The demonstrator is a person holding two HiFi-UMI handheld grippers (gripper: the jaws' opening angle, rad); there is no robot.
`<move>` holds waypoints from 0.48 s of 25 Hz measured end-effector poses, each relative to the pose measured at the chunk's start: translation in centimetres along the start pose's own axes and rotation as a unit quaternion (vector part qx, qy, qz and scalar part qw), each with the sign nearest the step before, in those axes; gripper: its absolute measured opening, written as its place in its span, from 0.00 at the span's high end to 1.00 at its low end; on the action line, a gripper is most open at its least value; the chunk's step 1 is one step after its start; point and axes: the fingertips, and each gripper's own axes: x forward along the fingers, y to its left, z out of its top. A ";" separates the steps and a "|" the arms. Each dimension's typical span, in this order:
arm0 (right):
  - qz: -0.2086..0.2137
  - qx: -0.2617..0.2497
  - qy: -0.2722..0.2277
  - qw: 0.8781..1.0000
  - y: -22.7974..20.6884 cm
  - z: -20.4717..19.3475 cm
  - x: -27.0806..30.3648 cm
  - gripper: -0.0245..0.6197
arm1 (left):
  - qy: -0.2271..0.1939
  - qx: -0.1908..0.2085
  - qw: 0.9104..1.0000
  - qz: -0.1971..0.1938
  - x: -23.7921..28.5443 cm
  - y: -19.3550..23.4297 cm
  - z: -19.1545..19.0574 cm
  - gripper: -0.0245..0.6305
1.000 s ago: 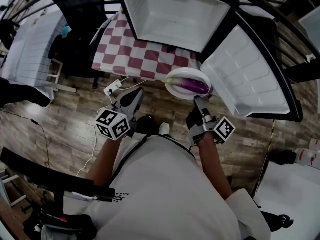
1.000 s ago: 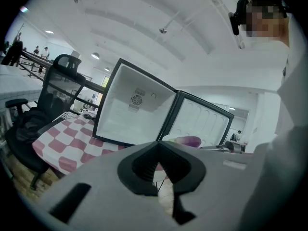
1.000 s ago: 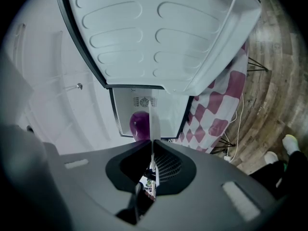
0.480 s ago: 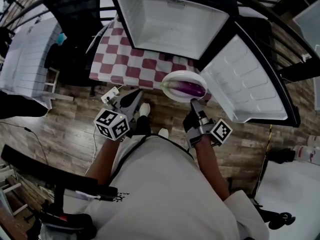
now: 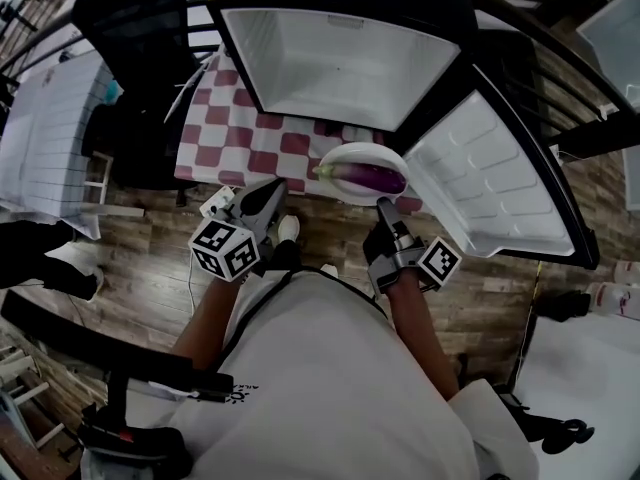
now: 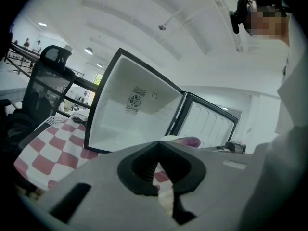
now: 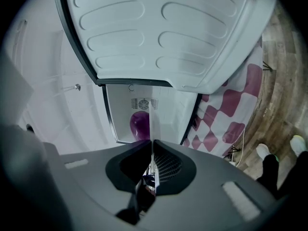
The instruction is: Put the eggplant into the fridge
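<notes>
The left gripper [image 5: 270,193] has its jaws pressed together on nothing. It points toward one o'clock at the checked cloth [image 5: 265,133] and looks idle, probably kept out of the way of the carry. To its right, the right gripper [image 5: 384,206] is clenched on the near rim of a white plate [image 5: 347,154]. The plate is held level, likely so the eggplant [image 5: 372,176] lying across it does not roll off. The fridge [image 5: 340,63] stands open at twelve o'clock from the plate. Its door [image 5: 490,168] is swung out toward three o'clock, leaving a free path. The plate is not yet inside the opening.
</notes>
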 end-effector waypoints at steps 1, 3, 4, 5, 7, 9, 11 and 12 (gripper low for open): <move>-0.001 -0.001 -0.001 1.000 0.0 0.1 0.4 0.92 | 0.001 0.000 1.000 -0.002 0.3 0.3 0.2 0.95; -0.004 -0.003 -0.003 1.000 -0.1 0.3 1.2 0.92 | 0.003 -0.001 1.000 -0.007 0.9 1.0 0.6 0.95; -0.005 -0.004 -0.005 1.000 -0.1 0.5 1.7 0.93 | 0.005 0.000 1.000 -0.010 1.3 1.4 0.8 0.95; -0.007 -0.004 -0.007 1.000 -0.2 0.6 2.3 0.93 | 0.007 0.001 1.000 -0.013 1.6 1.9 1.1 0.95; -0.009 -0.005 -0.013 1.000 -0.2 0.6 3.5 0.92 | 0.013 0.005 1.000 -0.020 2.2 2.9 1.6 0.95; -0.010 -0.003 -0.020 1.000 -0.2 0.5 4.7 0.92 | 0.017 0.006 1.000 -0.026 2.5 3.9 2.1 0.95; -0.009 0.000 -0.027 1.000 -0.1 0.2 5.8 0.92 | 0.017 0.006 0.999 -0.031 2.7 5.0 2.8 0.95; -0.009 0.001 -0.031 0.999 0.0 0.1 6.2 0.92 | 0.016 0.007 0.999 -0.034 2.8 5.5 3.2 0.95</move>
